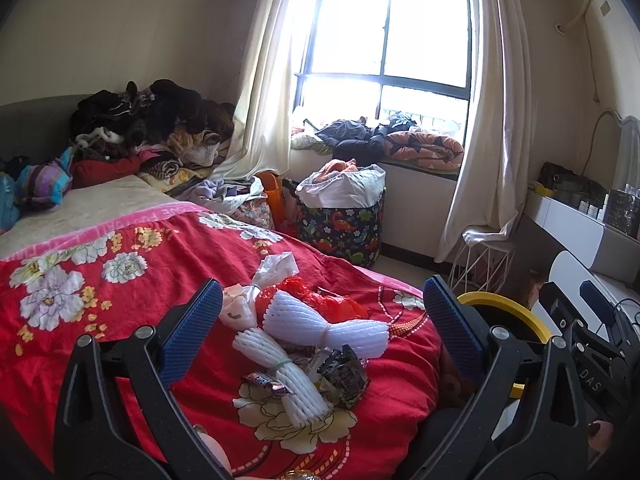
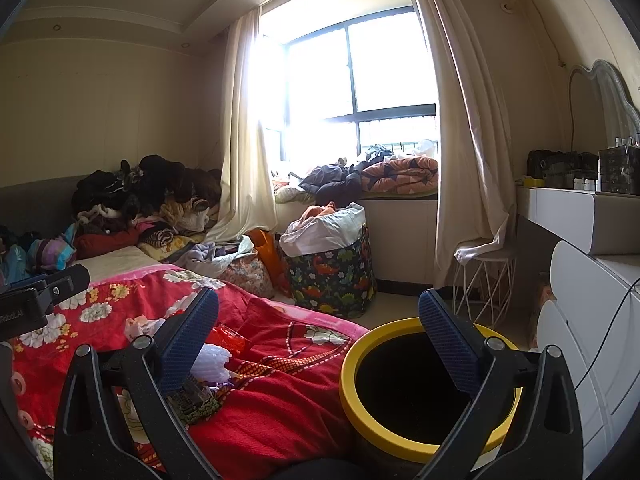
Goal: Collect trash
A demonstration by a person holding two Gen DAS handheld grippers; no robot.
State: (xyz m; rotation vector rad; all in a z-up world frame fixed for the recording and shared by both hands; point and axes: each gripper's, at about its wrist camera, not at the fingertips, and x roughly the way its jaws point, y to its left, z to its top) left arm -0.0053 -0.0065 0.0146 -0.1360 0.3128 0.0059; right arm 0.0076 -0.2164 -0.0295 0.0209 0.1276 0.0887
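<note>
Red floral bedding [image 1: 132, 292] covers the bed in a cluttered bedroom, and the trash lies in a heap near its foot: two white foam fruit nets [image 1: 328, 326], a red plastic bag [image 1: 320, 298], one crumpled clear bag [image 1: 276, 270] and two shiny snack wrappers [image 1: 346, 376]. Just beside the bed stands one yellow-rimmed bin [image 2: 404, 446], its dark mouth empty as far as can be seen. Left gripper [image 1: 322, 328] hangs over the heap with its blue pads spread wide, holding nothing. Right gripper [image 2: 318, 338] is equally wide apart and empty, straddling the bed edge and the bin rim.
</note>
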